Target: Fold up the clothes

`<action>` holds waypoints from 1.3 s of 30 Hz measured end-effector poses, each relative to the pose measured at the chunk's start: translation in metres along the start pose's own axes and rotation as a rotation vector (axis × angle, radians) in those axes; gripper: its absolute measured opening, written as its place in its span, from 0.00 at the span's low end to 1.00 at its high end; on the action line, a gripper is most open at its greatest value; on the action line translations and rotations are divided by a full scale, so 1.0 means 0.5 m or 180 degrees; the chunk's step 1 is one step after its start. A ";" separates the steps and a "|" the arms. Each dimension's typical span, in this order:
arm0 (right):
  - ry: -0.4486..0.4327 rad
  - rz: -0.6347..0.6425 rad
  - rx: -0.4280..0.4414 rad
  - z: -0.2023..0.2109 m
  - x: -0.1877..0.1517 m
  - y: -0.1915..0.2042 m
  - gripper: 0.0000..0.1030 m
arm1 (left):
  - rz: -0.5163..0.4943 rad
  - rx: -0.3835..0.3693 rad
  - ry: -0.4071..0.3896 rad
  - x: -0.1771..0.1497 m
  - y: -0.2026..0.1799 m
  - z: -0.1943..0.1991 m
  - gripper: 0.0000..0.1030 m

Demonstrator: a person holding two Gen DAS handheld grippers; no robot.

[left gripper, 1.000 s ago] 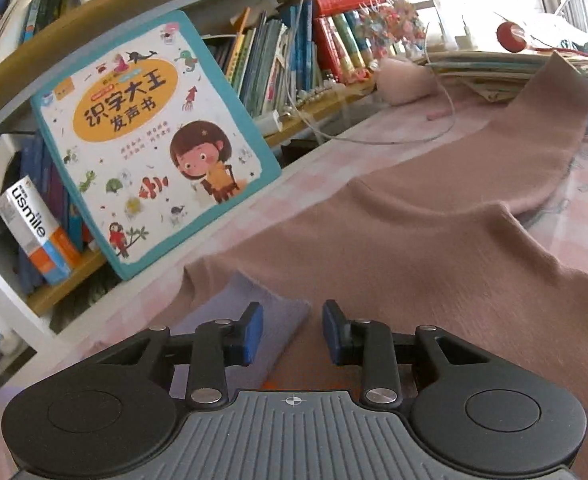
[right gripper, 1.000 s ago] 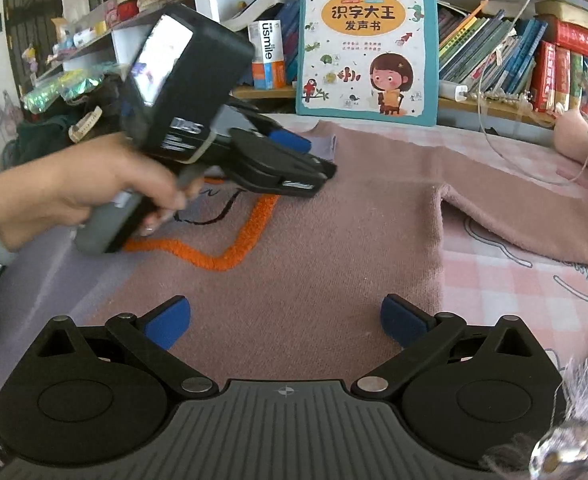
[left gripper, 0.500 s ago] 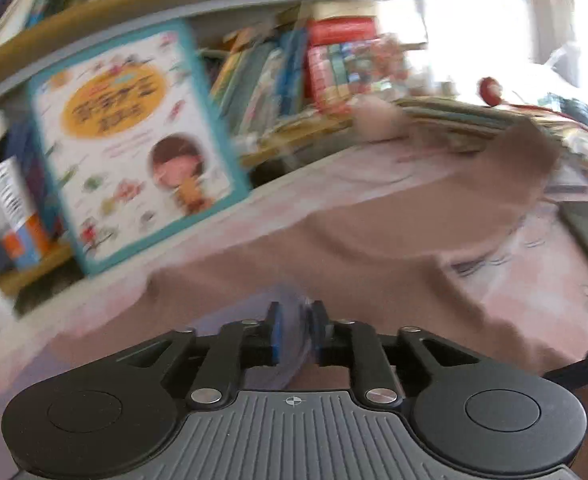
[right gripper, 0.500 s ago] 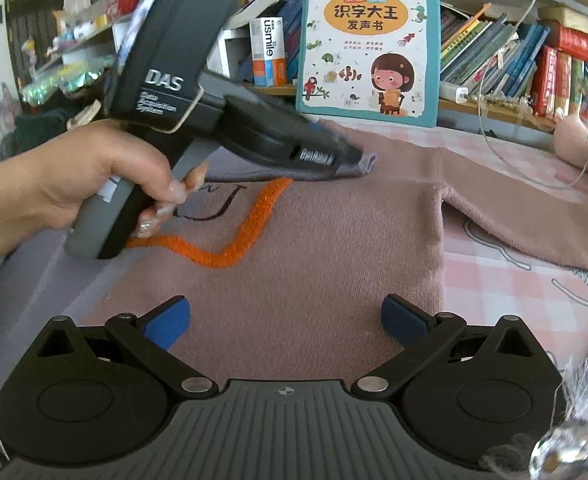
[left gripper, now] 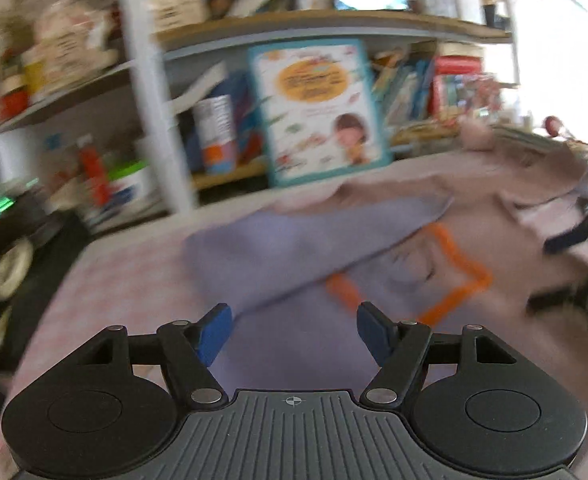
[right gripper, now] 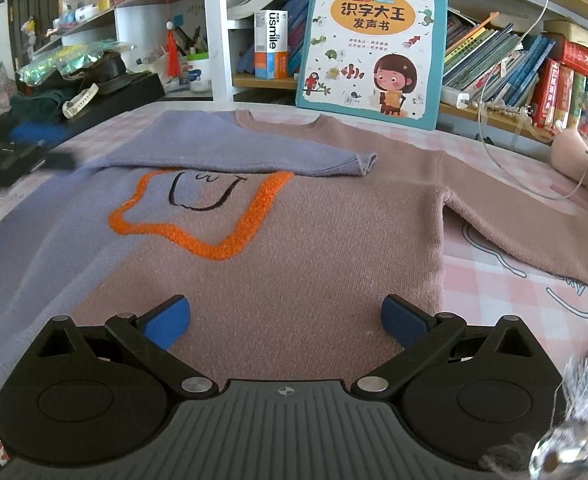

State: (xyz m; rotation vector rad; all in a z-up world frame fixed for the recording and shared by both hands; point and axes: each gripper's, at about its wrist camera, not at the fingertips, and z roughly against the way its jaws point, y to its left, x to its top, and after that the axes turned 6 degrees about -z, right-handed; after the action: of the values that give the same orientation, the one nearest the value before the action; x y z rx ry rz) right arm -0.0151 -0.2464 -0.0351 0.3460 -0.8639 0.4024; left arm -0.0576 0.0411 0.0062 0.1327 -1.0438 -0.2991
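Both grippers gaping, sweater (right gripper: 314, 248) sleeve (right gripper: 246, 152) folded across

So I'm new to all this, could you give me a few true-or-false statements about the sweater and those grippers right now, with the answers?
1. The purple sleeve lies folded across the chest of the sweater. True.
2. The pink sleeve is folded in too. False: it lies stretched out sideways on the checked cloth.
3. The right hand-held gripper is open and holds nothing. True.
4. The left hand-held gripper is clamped on the purple sleeve. False: its jaws stand apart, with no fabric between them.
5. The orange outline on the sweater's front is fully covered. False: most of it shows; the sleeve hides only its top edge.
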 end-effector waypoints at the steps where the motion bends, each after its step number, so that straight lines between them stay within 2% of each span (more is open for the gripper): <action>1: -0.0007 -0.0035 -0.0003 0.005 -0.002 -0.003 1.00 | 0.0079 0.0066 0.0019 -0.017 0.013 0.017 0.70; 4: -0.0017 -0.0131 -0.0039 0.027 -0.010 -0.013 0.99 | 0.0363 0.0146 0.0046 -0.055 0.044 0.051 0.82; 10: 0.0034 -0.0265 -0.0274 0.104 -0.037 -0.038 0.95 | 0.0578 0.0084 0.0313 -0.087 0.079 0.030 0.85; 12: 0.0077 -0.0290 -0.0354 0.124 -0.051 -0.042 0.81 | 0.0673 -0.0051 0.0347 -0.092 0.082 0.018 0.85; 14: 0.0129 -0.0358 -0.0408 0.136 -0.063 -0.046 0.56 | 0.0800 -0.0235 0.0331 -0.099 0.083 0.009 0.84; 17: 0.0126 -0.0494 -0.0390 0.155 -0.078 -0.052 0.34 | 0.0914 -0.0372 0.0320 -0.112 0.080 0.003 0.80; 18: 0.0121 -0.0541 -0.0369 0.159 -0.079 -0.053 0.29 | 0.0921 -0.0368 0.0281 -0.115 0.080 0.004 0.75; 19: 0.0117 -0.0590 -0.0344 0.161 -0.081 -0.055 0.22 | 0.0938 -0.0367 0.0251 -0.116 0.082 0.006 0.56; 20: 0.0112 -0.0639 -0.0318 0.164 -0.083 -0.056 0.18 | 0.1013 -0.0407 0.0232 -0.120 0.086 0.005 0.29; 22: 0.0104 -0.0649 -0.0313 0.163 -0.081 -0.053 0.15 | 0.1168 -0.0489 0.0191 -0.126 0.096 0.004 0.09; 23: 0.0101 -0.0643 -0.0306 0.162 -0.079 -0.051 0.13 | 0.1268 -0.0541 0.0155 -0.132 0.103 0.003 0.05; 28: 0.0061 -0.0623 -0.0196 0.145 -0.066 -0.044 0.12 | 0.1494 -0.0442 0.0053 -0.139 0.142 0.011 0.05; 33: 0.0033 -0.0539 -0.0137 0.119 -0.054 -0.027 0.12 | 0.1363 -0.0260 0.0132 -0.137 0.149 0.007 0.06; 36: 0.0027 -0.0450 -0.0192 0.116 -0.051 -0.018 0.14 | 0.1259 -0.0127 0.0169 -0.135 0.142 0.006 0.11; 39: -0.0011 -0.0423 -0.0263 0.122 -0.054 -0.018 0.24 | 0.0968 0.0076 0.0100 -0.121 0.116 0.021 0.15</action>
State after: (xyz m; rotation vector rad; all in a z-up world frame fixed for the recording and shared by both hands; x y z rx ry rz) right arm -0.0669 -0.2873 -0.0208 0.3258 -0.8530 0.2424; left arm -0.0846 0.1152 -0.0243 -0.0009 -1.0204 -0.0090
